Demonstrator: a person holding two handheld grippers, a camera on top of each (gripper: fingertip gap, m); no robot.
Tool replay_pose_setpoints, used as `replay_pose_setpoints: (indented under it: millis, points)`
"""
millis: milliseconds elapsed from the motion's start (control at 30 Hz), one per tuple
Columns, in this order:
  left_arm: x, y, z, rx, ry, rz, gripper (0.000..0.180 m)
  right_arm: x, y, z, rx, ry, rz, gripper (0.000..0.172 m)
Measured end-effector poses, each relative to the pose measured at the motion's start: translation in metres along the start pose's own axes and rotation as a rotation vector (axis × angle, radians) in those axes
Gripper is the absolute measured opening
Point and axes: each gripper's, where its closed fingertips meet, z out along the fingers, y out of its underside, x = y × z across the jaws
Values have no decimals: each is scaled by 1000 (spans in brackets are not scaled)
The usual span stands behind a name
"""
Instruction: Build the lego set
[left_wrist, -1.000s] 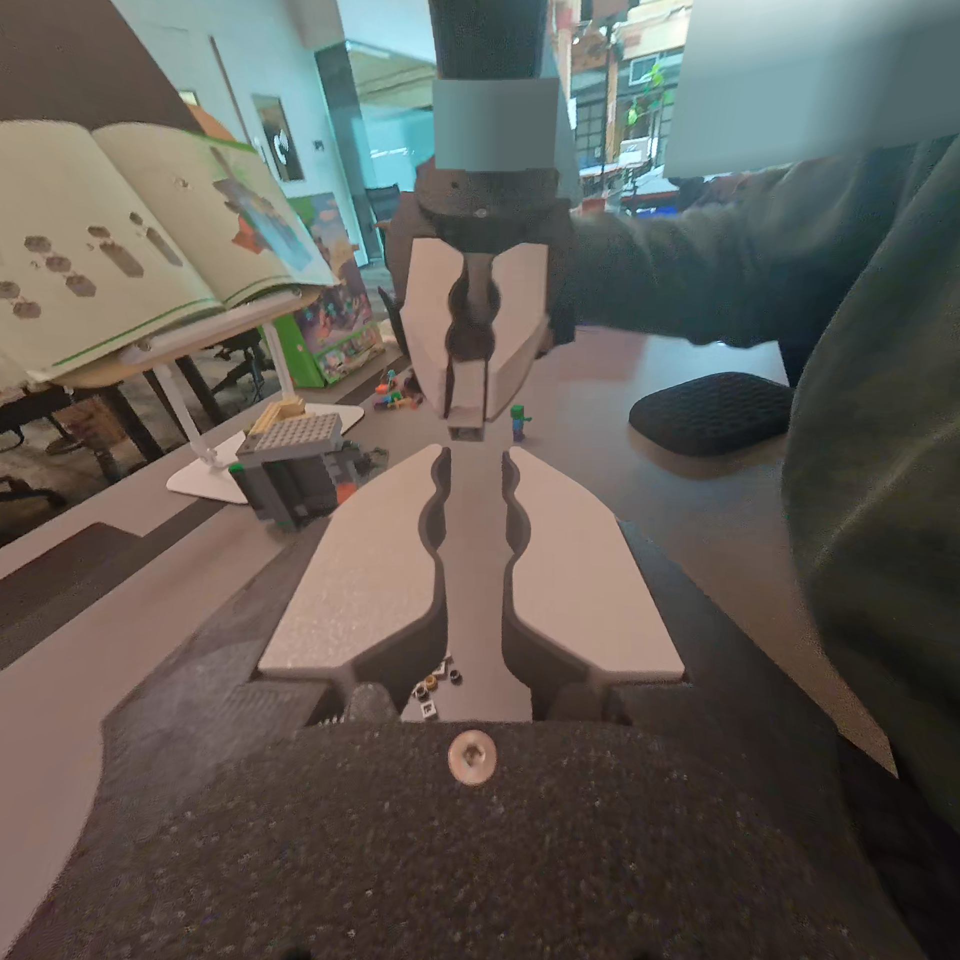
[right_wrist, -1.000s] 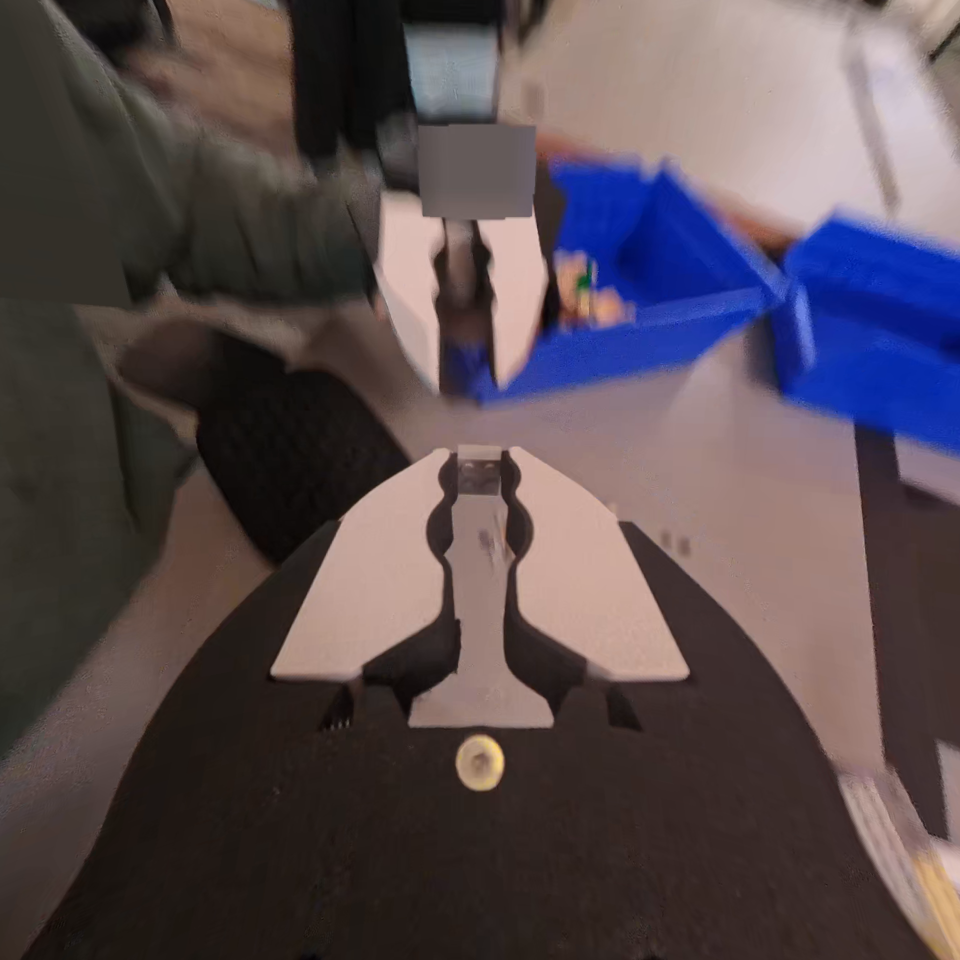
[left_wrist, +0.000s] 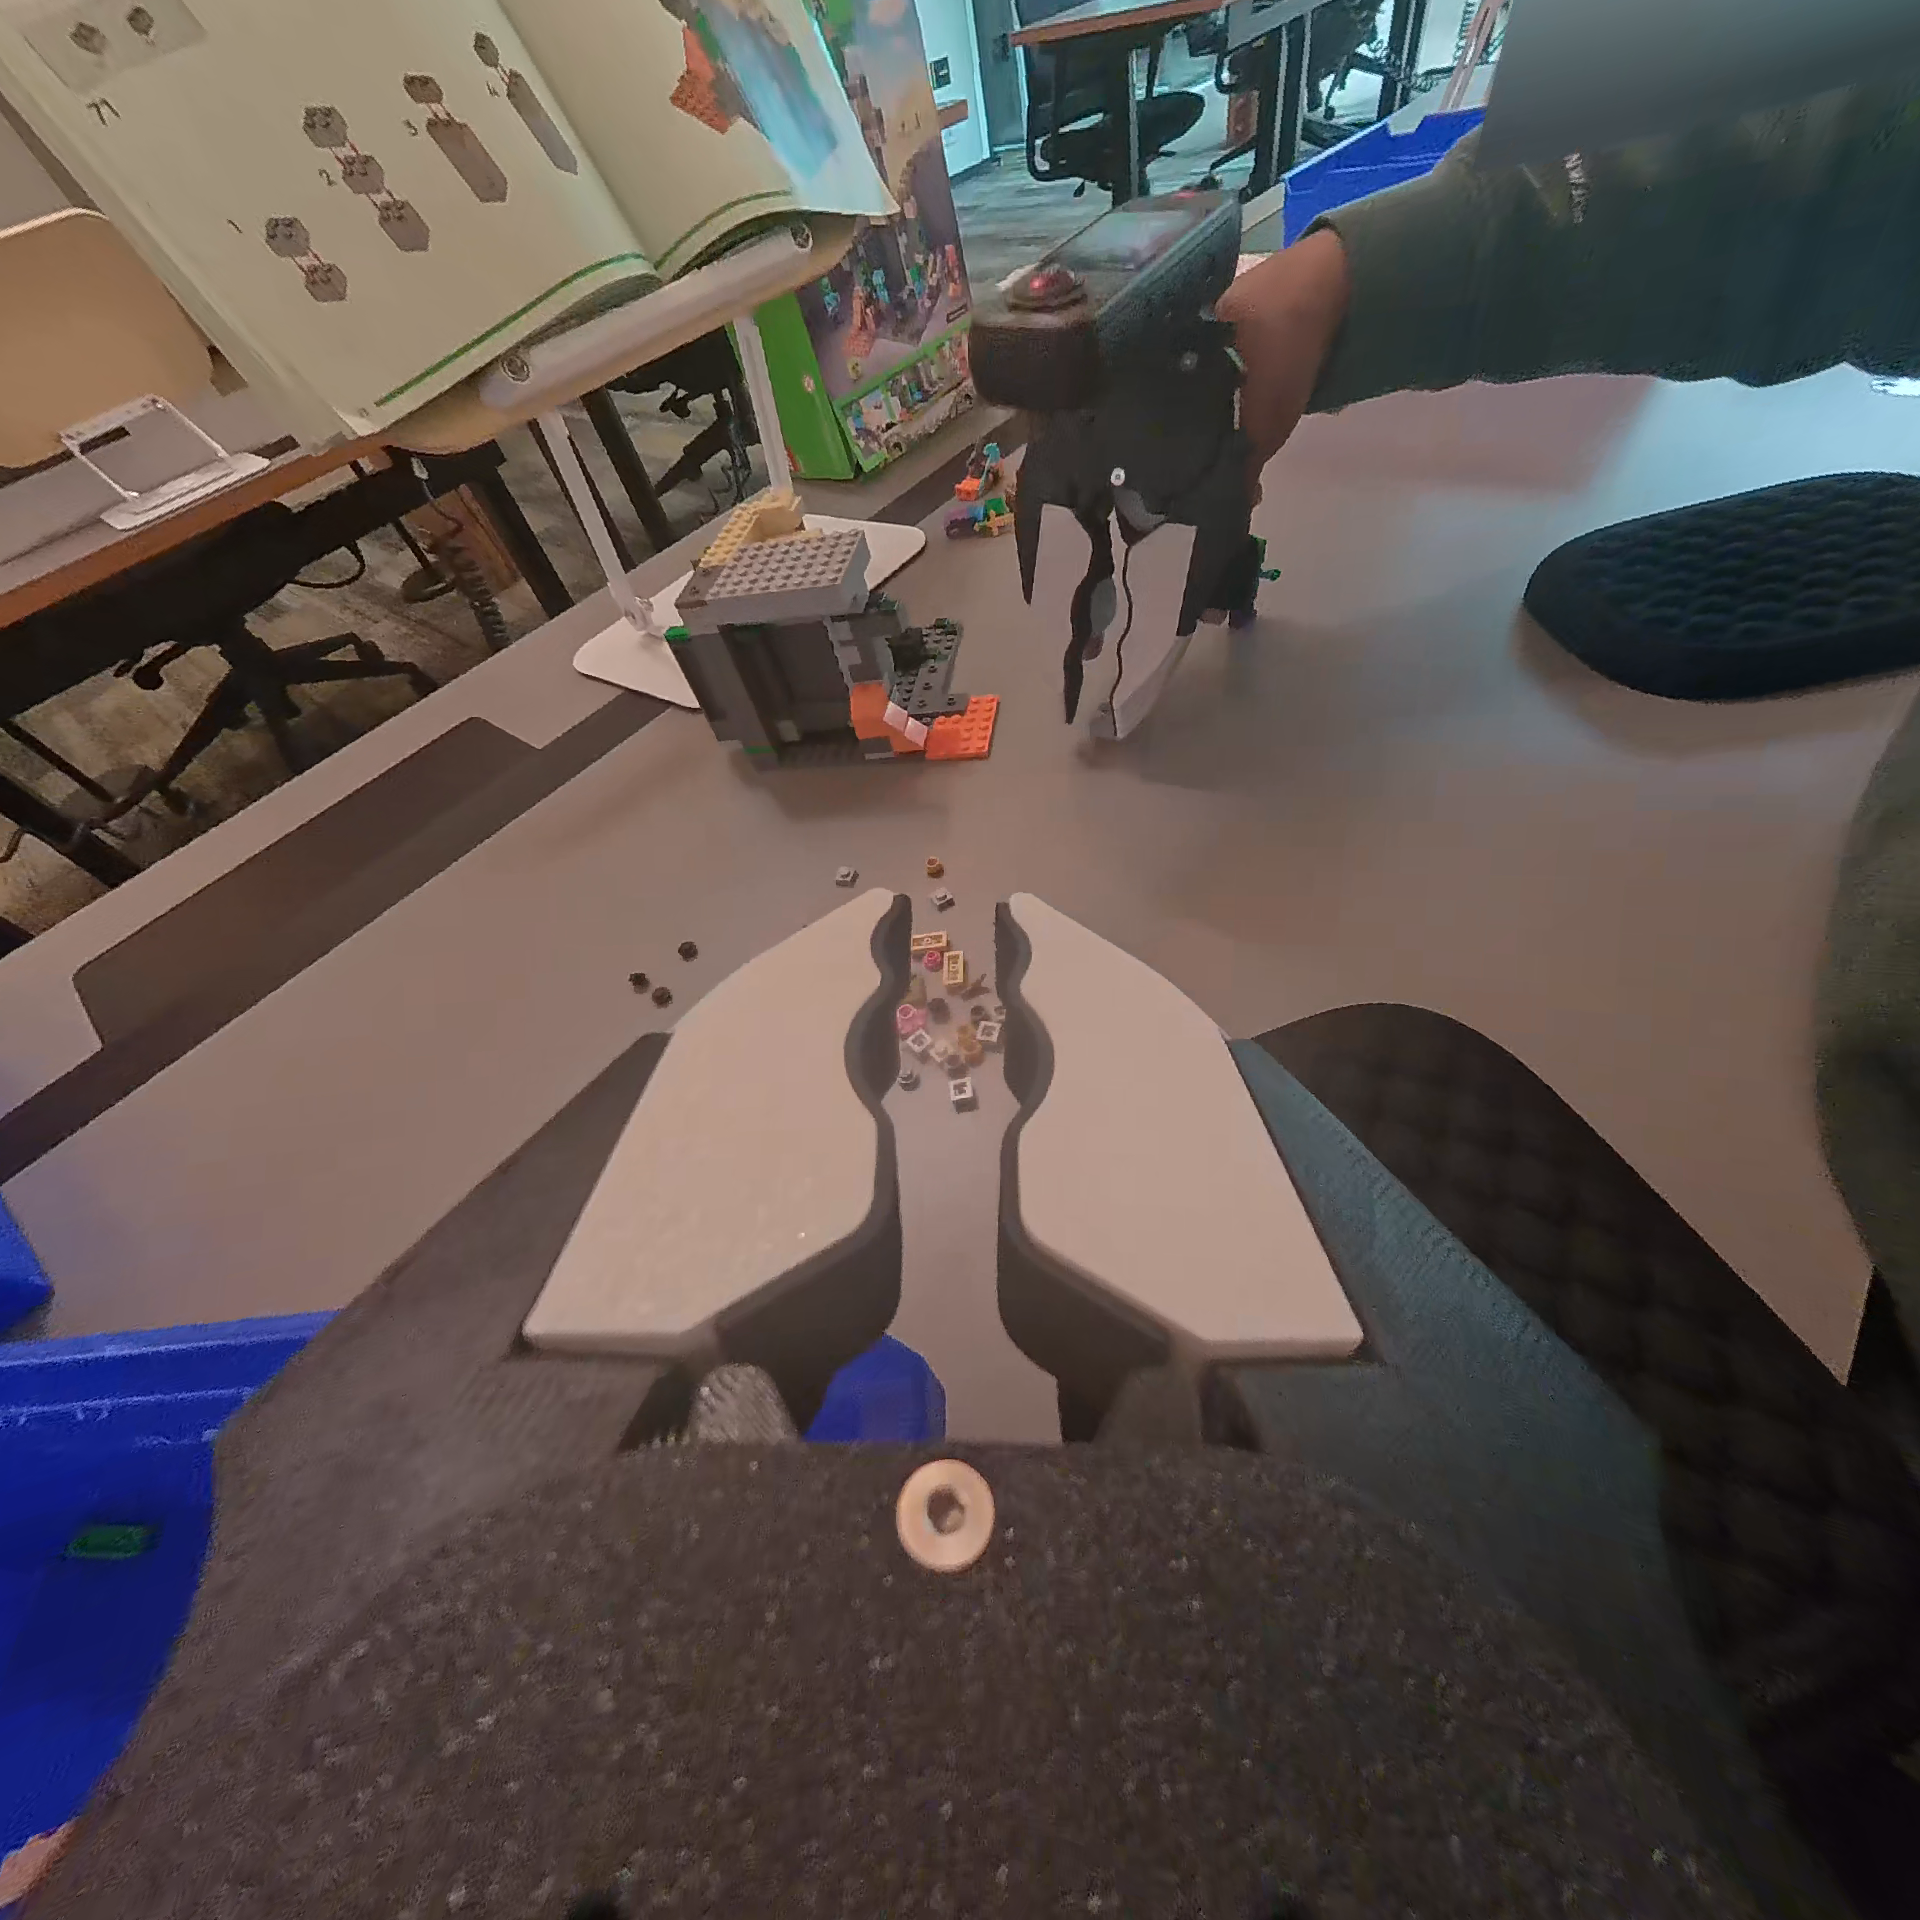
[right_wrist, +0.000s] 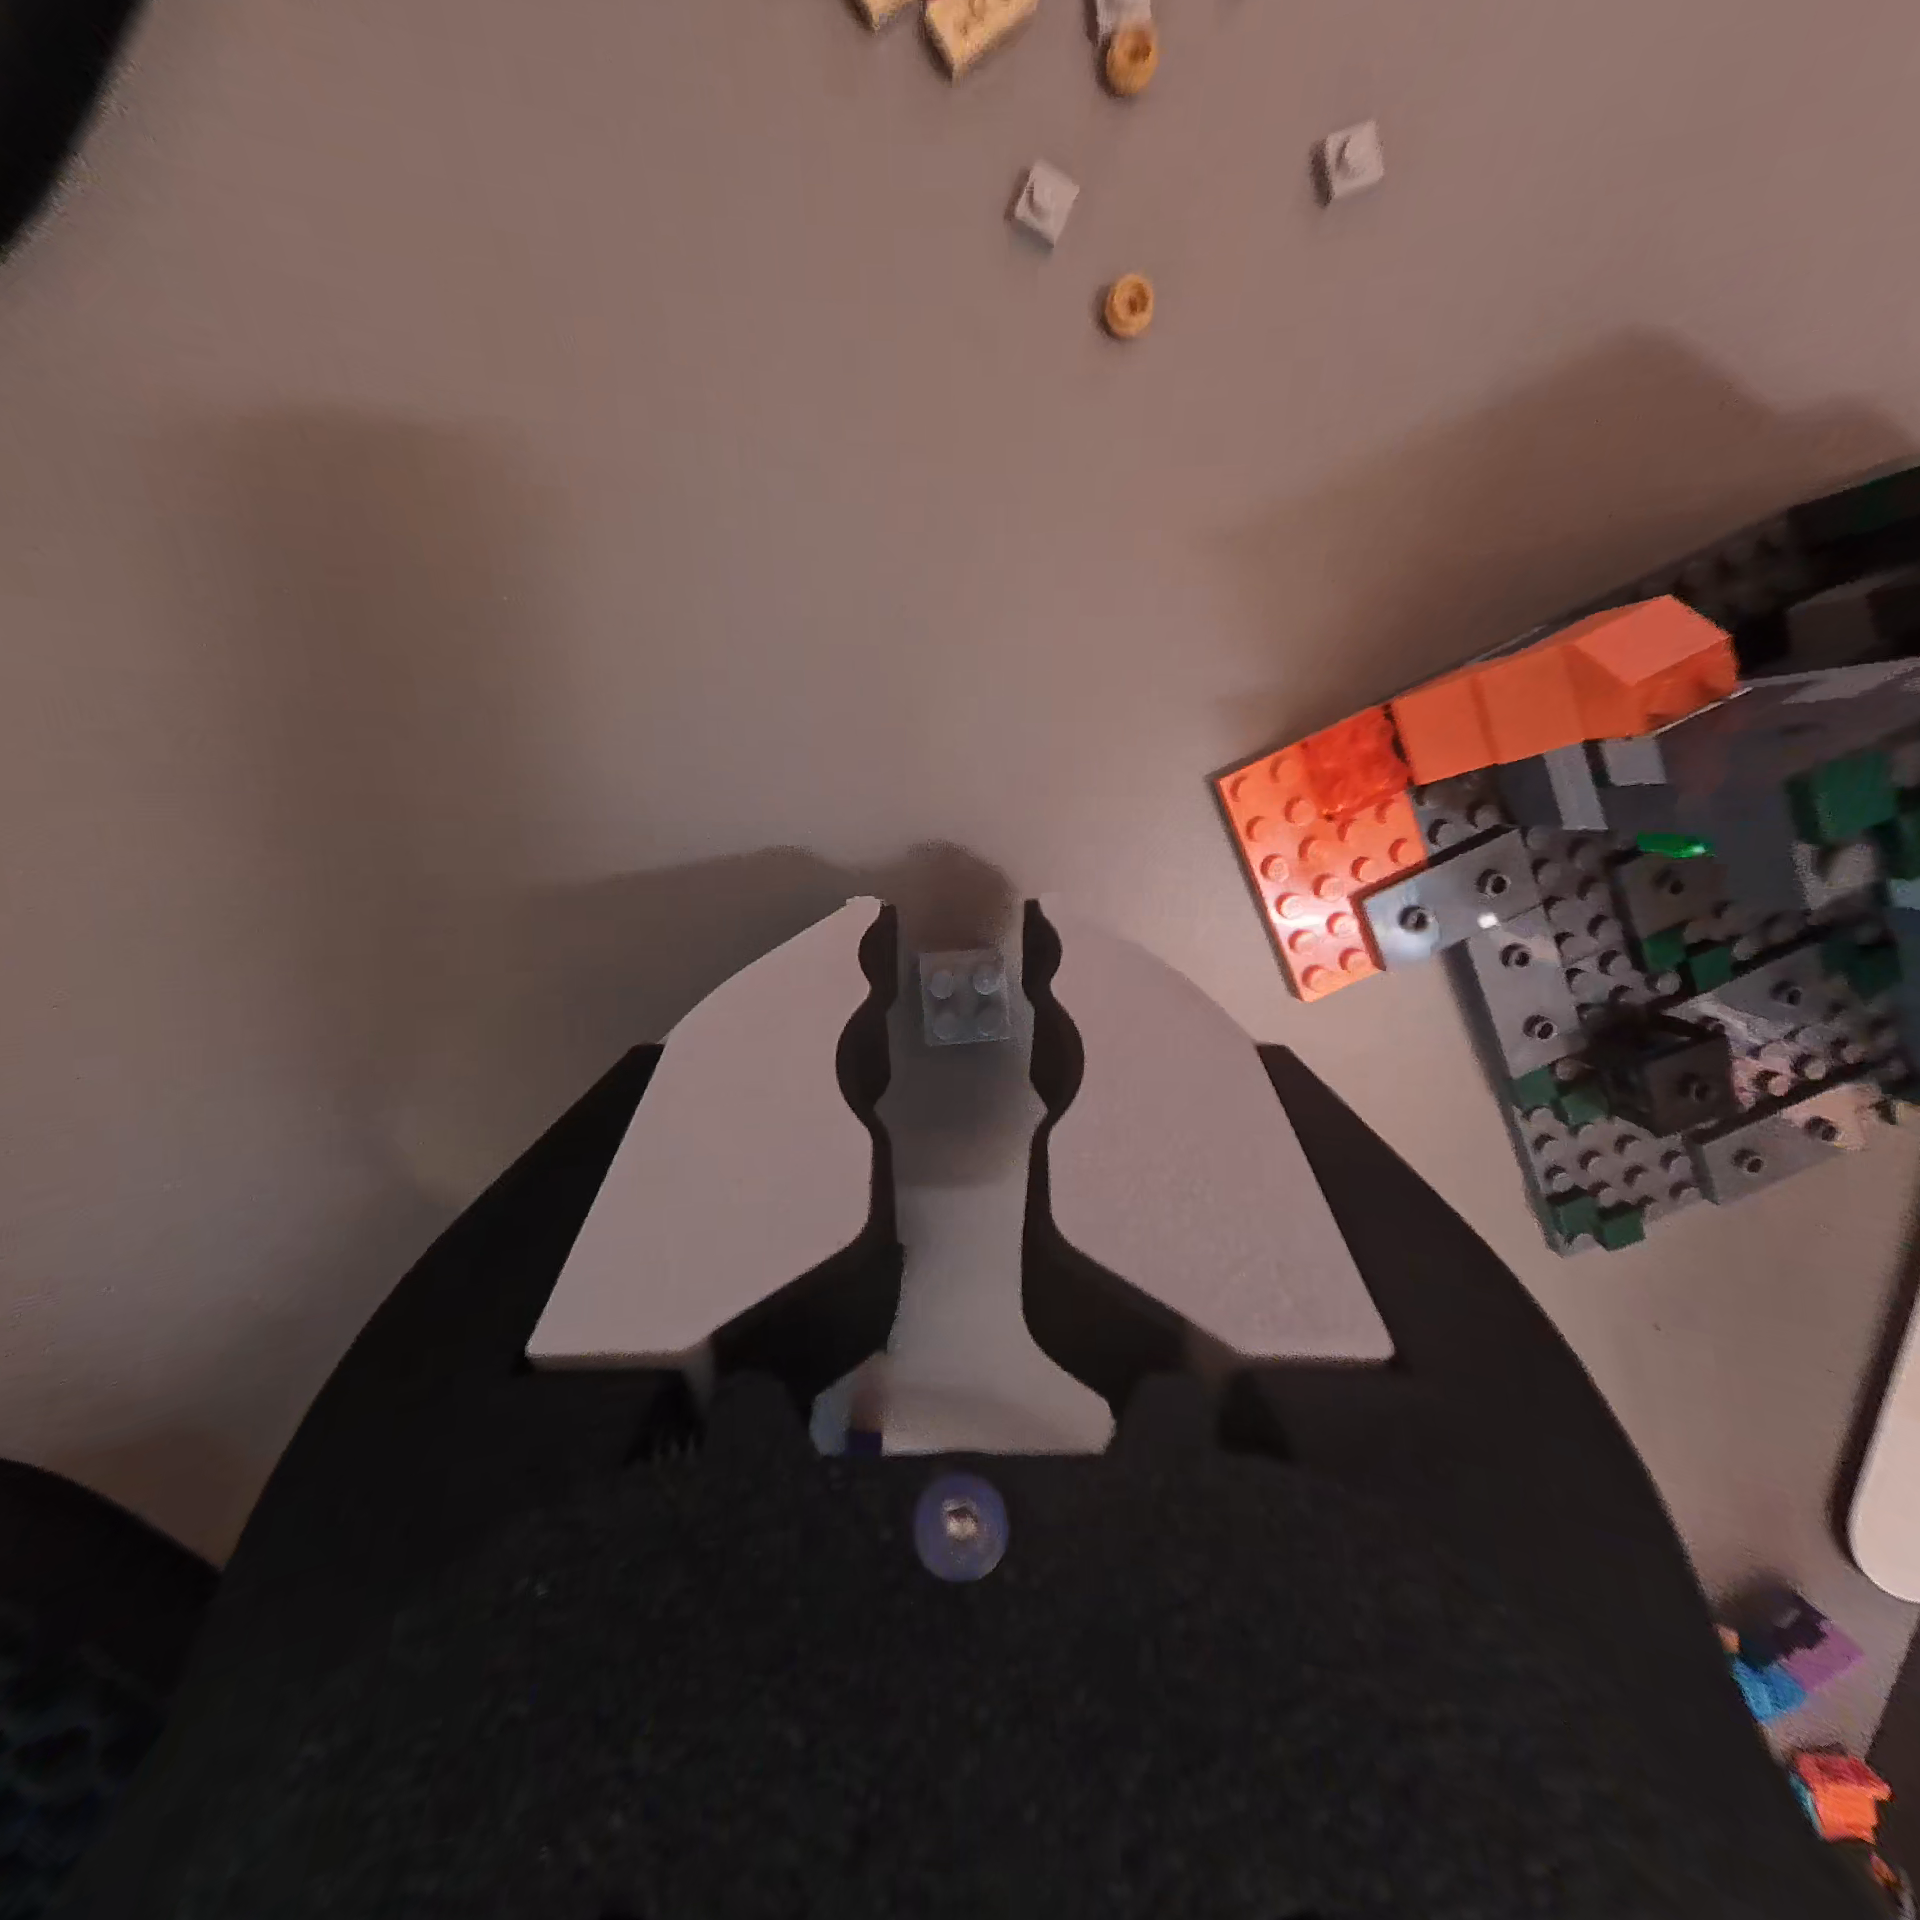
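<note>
At the far left of the left wrist view a blue bin (left_wrist: 104, 1455) now showed at the lower edge, where a second earlier there had been only table (left_wrist: 1351, 831). The open booklet (left_wrist: 364, 187) on its stand sat higher and nearer in that view than before. The brick model (left_wrist: 821, 655), grey with an orange plate at its foot, stood farther up the view than before, beside the stand's white base.

The left gripper (left_wrist: 951, 914) was tilted down more steeply than a second ago. Its fingers stood apart with nothing between the pads. The scatter of small loose pieces (left_wrist: 951, 1008) lay on the table below the gap, and it appeared closer to the fingertips than before.

The right gripper (left_wrist: 1101, 717), held in a hand (left_wrist: 1278, 343), no longer faced the left one at a height. It had come down just right of the model, with its tips pointing at the table and close above it. In its own view the blue bins and the other gripper had gone. It looked down on bare table, with the model at the right. Its fingers were still closed on a small grey brick (right_wrist: 966, 994), which sat near the tips and clear of the table, throwing a shadow beyond. A dark pad (left_wrist: 1745, 582) lay at the far right.
</note>
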Motion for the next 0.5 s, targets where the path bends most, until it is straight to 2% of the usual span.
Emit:
replay_pose_setpoints:
  millis: [33,167,300,400,500]
  points:
    - [1,-1,-1,4,0,5,15,0,-4,-3,27,6,3,23]
    - [2,-5,-4,10,0,28,16,1,-18,-24,150,50,25,26]
    - [-14,2,-16,-69,-52,49,18,-2,-24,-51,292,112,80,30]
    - [-51,21,-40,-214,-141,22,16,-6,-19,-70,395,163,138,30]
    - [-90,56,-66,-419,-196,-53,15,-7,-6,-87,482,236,198,29]
